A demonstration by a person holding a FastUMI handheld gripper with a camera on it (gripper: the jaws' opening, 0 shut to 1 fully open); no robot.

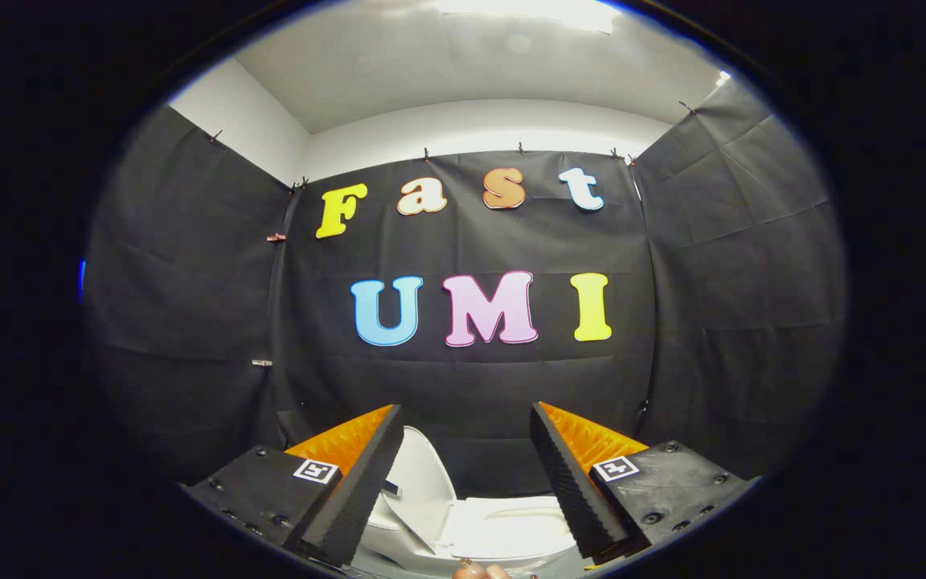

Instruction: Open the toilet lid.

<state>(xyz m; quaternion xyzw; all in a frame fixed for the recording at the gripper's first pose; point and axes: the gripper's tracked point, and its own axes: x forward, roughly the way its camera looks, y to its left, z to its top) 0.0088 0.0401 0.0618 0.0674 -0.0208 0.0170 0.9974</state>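
Observation:
A small white toilet (503, 527) sits low between my two fingers, seen from above. Its lid (423, 482) stands raised and leans toward the left finger, and the seat and bowl (523, 523) lie open to the right of it. My gripper (463, 426) is held well above the toilet, open, its black ribbed pads wide apart with nothing between them. The fingers (358, 482) carry orange backs and black blocks with square markers. No part of the gripper touches the toilet.
Black cloth walls close in the booth ahead and on both sides, under a white ceiling with a light. A fingertip of a person's hand (479, 571) shows just below the toilet's front rim.

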